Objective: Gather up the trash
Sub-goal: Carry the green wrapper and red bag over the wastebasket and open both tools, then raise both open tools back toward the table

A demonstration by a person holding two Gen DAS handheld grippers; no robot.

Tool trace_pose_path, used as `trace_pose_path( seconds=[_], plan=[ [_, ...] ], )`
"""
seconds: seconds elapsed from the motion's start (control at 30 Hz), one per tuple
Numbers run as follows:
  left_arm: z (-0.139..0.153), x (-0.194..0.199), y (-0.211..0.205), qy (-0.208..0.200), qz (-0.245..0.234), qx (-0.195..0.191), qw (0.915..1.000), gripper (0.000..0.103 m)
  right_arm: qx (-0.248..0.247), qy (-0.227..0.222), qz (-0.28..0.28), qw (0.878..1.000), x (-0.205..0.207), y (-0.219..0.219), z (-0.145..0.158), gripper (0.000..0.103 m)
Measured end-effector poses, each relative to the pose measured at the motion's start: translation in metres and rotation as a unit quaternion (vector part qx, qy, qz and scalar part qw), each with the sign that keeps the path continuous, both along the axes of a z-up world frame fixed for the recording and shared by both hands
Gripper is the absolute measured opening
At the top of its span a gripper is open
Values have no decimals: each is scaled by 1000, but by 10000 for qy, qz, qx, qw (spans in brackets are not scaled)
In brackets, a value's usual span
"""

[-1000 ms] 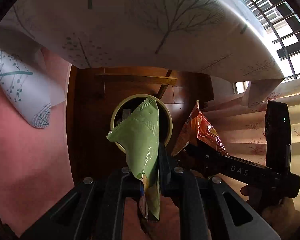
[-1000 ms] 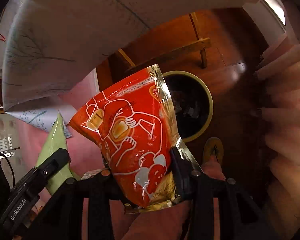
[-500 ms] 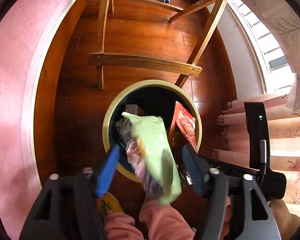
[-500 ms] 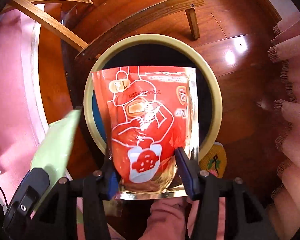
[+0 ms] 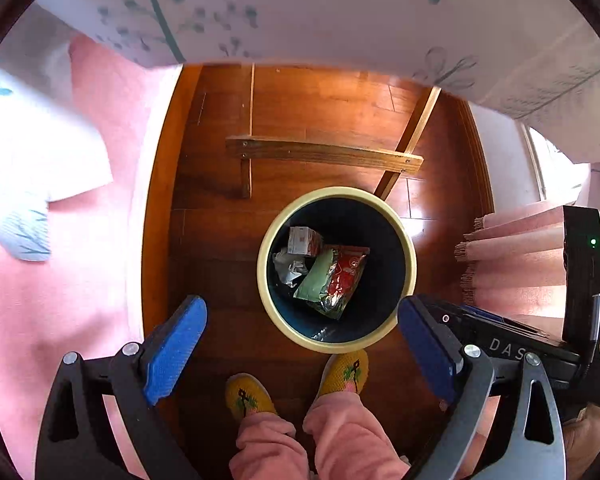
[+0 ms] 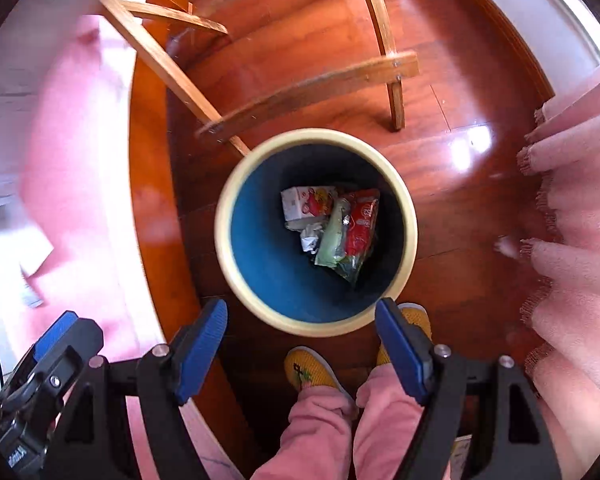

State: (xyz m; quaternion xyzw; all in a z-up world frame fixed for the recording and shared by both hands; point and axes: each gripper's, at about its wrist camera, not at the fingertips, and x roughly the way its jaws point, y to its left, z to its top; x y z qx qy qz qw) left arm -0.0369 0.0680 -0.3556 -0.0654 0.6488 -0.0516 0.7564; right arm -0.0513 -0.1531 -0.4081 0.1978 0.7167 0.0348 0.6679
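The left gripper (image 5: 300, 344) points steeply down with its blue pads spreading wide and nothing between them. Just ahead of it the round waste bin (image 5: 408, 256) stands on the wooden floor. Inside lie a small carton (image 5: 304, 241), crumpled paper (image 5: 288, 270), a green wrapper (image 5: 318, 274) and a red snack bag (image 5: 348, 272). These look light, crinkly and slick, best pinched at a flat sealed edge. The right gripper (image 6: 300, 344) is likewise opening and empty, with the bin just beyond its tips.
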Motion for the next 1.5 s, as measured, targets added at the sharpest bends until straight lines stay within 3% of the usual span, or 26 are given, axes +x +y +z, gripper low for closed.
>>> trace_pose_path(
  seconds=[0.33, 0.53, 0.83, 1.0, 1.13, 1.3, 1.5],
  plan=[
    [169, -14, -7, -711, -296, 230, 9968, 96, 278, -868, 387, 9951, -1, -14, 169, 77],
    [262, -13, -12, -1181, -184, 301, 9924, 96, 329, -1447, 526, 9875, 9, -31, 256, 77],
    [378, 2, -9, -2313, 191, 815, 9693, 96, 460, -2527, 1089, 9603, 40, -25, 352, 77],
    [405, 15, 10, -2529, 557, 1044, 9602, 96, 668, -2831, 1186, 9494, 70, -7, 384, 77],
    [406, 33, 31, -2528, 772, 1194, 9570, 96, 842, -2936, 1084, 9460, 103, 16, 400, 77],
    [392, 76, 59, -2540, 848, 1162, 9565, 96, 1046, -2747, 737, 9530, 154, 48, 390, 77],
    [367, 161, 95, -2406, 524, 1137, 9625, 96, 1073, -2352, 25, 9660, 233, 91, 357, 77]
  ],
)
